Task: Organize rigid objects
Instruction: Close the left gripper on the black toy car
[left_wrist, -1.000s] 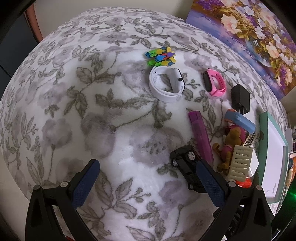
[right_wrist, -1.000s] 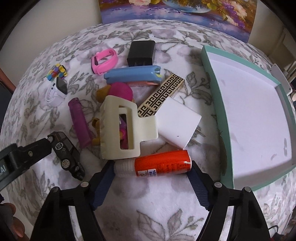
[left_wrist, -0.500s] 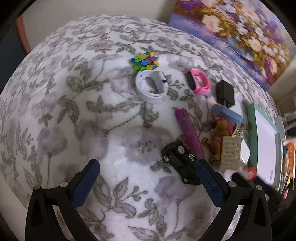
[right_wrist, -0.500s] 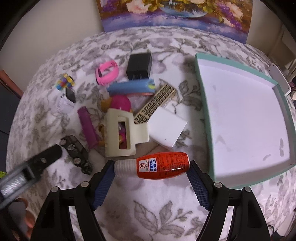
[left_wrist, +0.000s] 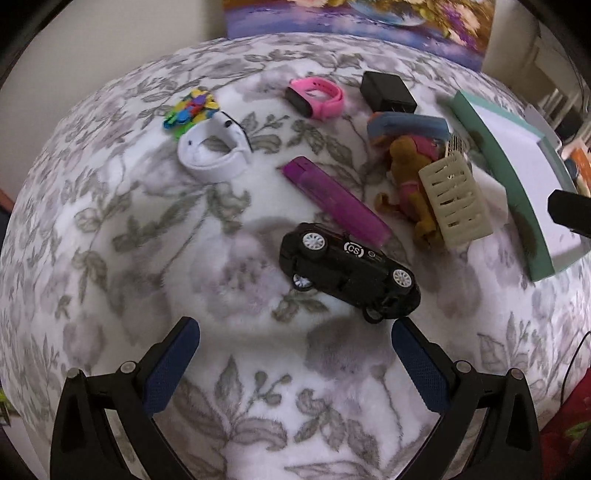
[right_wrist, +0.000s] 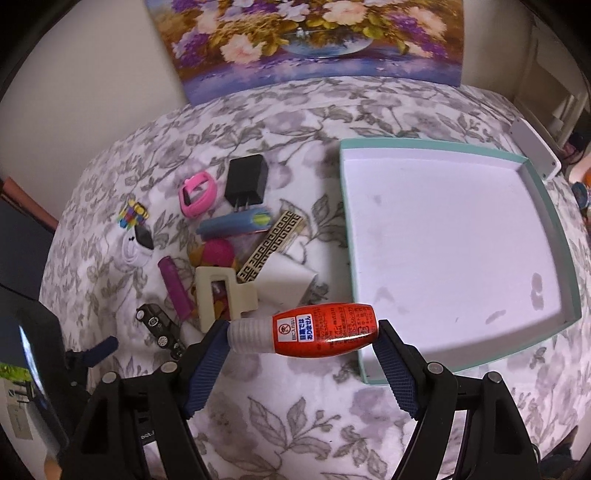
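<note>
My right gripper (right_wrist: 303, 334) is shut on a small red bottle (right_wrist: 312, 329) with a white cap, held lengthwise between the pads, up off the floral blanket beside the near left corner of a teal-rimmed white tray (right_wrist: 345, 236). My left gripper (left_wrist: 295, 332) is open and holds nothing; a black toy car (left_wrist: 347, 271) lies on its side just beyond its right finger. A purple tube (left_wrist: 334, 199), a cream hair claw (left_wrist: 456, 203), a brown and pink toy figure (left_wrist: 406, 162) and a blue case (left_wrist: 406, 123) lie past the car.
A white watch (left_wrist: 214, 155), coloured clips (left_wrist: 190, 107), a pink band (left_wrist: 319, 98) and a black charger (left_wrist: 386, 92) lie further back. A patterned black and gold box (right_wrist: 271, 245) and a white adapter (right_wrist: 286, 286) sit left of the tray. A flower painting (right_wrist: 317, 40) leans on the wall.
The right gripper has lifted the red bottle off the blanket and away from the pile. The left gripper has rolled and shifted, so the car now lies ahead instead of behind its right finger.
</note>
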